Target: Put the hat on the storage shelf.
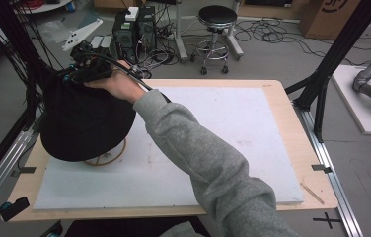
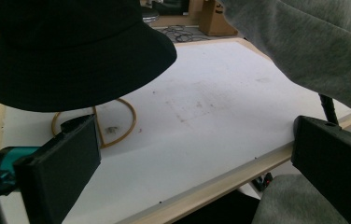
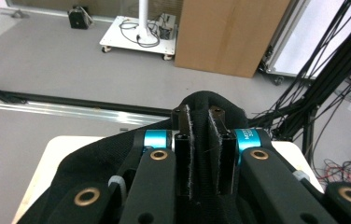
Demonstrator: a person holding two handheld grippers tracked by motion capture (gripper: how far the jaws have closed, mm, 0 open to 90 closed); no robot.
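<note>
We are reaching our right arm (image 1: 208,163), in a grey sleeve, from the bottom edge diagonally up toward the far left of the table. Our right hand (image 1: 119,85) is wrapping around the right gripper (image 3: 200,154), which is pointing down and away from us. Its jaws are pinching together with a fold of black cloth between the pads. Our left gripper (image 2: 197,158) is sitting low at the near edge, aiming level across the table, its two jaws standing wide apart with nothing between them.
</note>
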